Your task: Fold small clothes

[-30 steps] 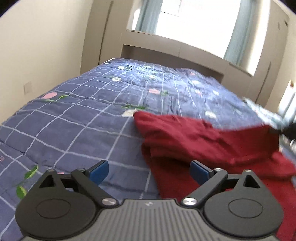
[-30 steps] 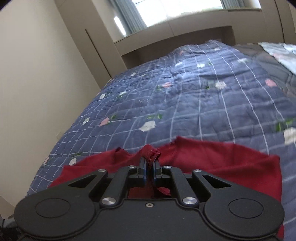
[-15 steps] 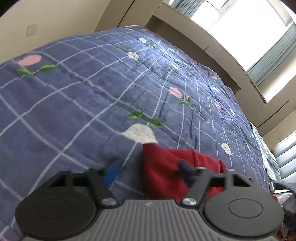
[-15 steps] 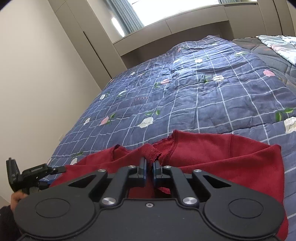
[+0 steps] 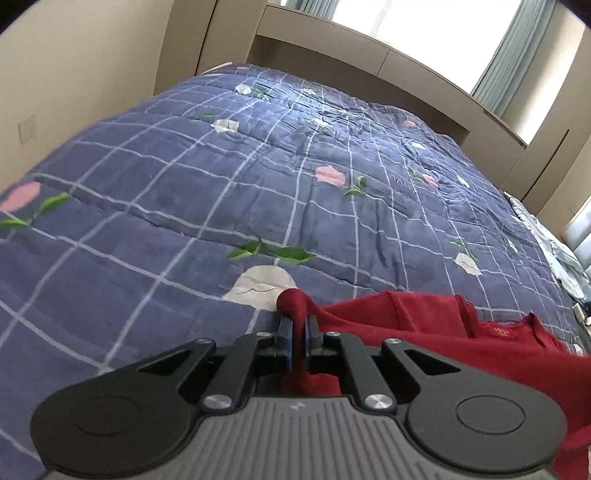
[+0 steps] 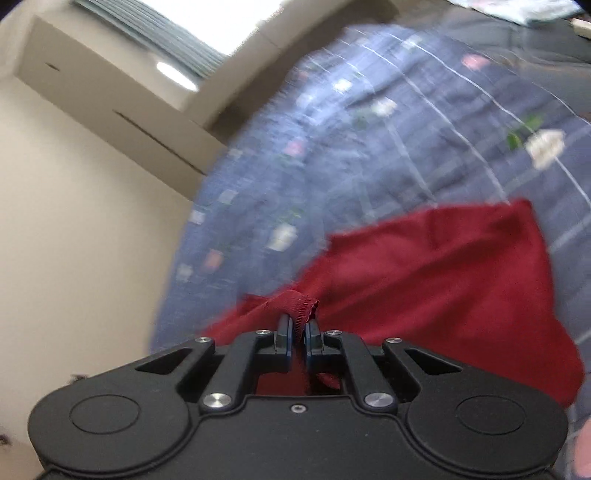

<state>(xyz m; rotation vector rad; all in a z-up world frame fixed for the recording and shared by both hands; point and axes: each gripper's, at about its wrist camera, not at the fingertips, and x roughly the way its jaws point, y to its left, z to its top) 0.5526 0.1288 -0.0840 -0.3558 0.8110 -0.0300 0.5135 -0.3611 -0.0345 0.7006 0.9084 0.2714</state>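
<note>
We look along both grippers at a bed w/ a blue checked quilt (image 5: 258, 177) printed w/ pink and white flowers and green leaves.

Left wrist view: the left gripper (image 5: 298, 325) sits near the bottom centre. Its jaws are pinched tight on a bunched corner of a dark red garment (image 5: 424, 325), w/ a small knob of cloth poking out just past the tips. The rest of the garment runs off to the right along the near edge of the quilt, crumpled, w/ a collar or hem edge visible. A white flower print lies just beyond the pinched corner. At the far end we see a beige headboard (image 5: 369, 62), a bright window and teal curtains (image 5: 517, 51). A beige wall is at left.

Right wrist view, tilted and motion-blurred: the right gripper (image 6: 298, 326) also has its jaws clamped together on a ribbed edge of the same red garment (image 6: 443, 273), a fold of it looping over the tips. The cloth spreads to the right over the quilt (image 6: 369, 147). Pale wall at left; pale bedding (image 6: 517, 9) at the far top right.
</note>
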